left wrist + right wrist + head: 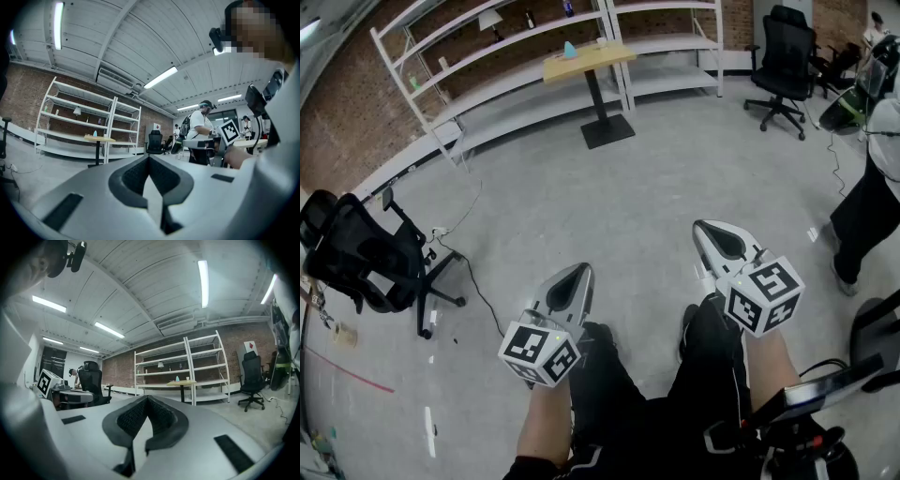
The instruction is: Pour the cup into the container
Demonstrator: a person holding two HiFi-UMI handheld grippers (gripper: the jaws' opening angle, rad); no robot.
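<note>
Cup and container: a small light-blue object (570, 49) and a smaller white object (602, 41) stand on a wooden table (591, 61). They are too small to tell which is the cup and which is the container.
Place of the task's things: the wooden table is at the far side of the room, just in front of the white shelving (487, 52) and well apart from both grippers. In the right gripper view the two objects appear beside each other on the tabletop, the blue one at the left.
Left gripper (578, 274): it is held level over the floor, above the person's left leg. In the left gripper view its jaws are pressed together at the tips, with nothing between them.
Right gripper (705, 228): it is also held level, and it reaches a little further forward than the left one. In its own view the jaws are clenched together and empty.
Marker cubes: one cube (539, 353) sits at the back of the left gripper and one cube (764, 295) at the back of the right gripper, each just in front of a bare forearm.
Person: dark trousers (712, 384) show below and between the two grippers.
Floor (619, 197): grey and smooth, with a black cable (473, 272) lying at the left.
Chairs: one black office chair (356, 258) is at the left, near the cable; another (783, 66) stands at the far right, beside the shelving.
Other person (872, 187): stands at the right edge, only partly in view.
</note>
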